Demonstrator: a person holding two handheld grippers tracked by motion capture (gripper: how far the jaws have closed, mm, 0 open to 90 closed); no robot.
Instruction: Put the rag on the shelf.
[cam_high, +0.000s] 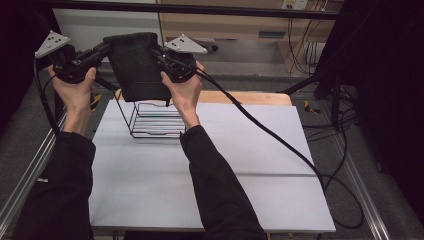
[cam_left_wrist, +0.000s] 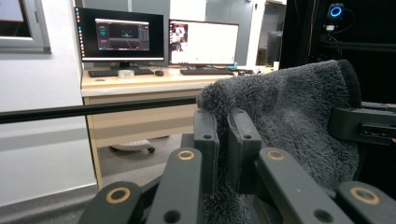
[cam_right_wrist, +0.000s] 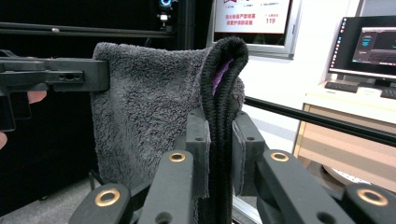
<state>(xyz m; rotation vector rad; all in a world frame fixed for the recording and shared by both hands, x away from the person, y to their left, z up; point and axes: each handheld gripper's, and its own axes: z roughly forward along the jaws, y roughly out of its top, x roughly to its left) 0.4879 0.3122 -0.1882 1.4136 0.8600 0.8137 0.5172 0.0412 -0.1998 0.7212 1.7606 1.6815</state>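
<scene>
The white table spans the lower part of the high view, with the person's two dark-sleeved forearms reaching over it from the near edge. A dark grey fleece towel hangs in the air above the far left part of the table, stretched between the two grippers and held by its upper corners. Its lower edge hangs over a black wire rack that stands on the table; whether cloth and wire touch cannot be told.

The left gripper is clamped on the towel's left upper corner. In the left gripper view its two jaws stand nearly together, with only a narrow gap between them packed with fleece. The left hand grasps the gripper body from below.

The right gripper is clamped on the towel's right upper corner. In the right gripper view the jaws press from both sides on the folded black hem, which rises upright between them. The right hand holds this gripper, and a black cable trails from it across the table to the right.
</scene>
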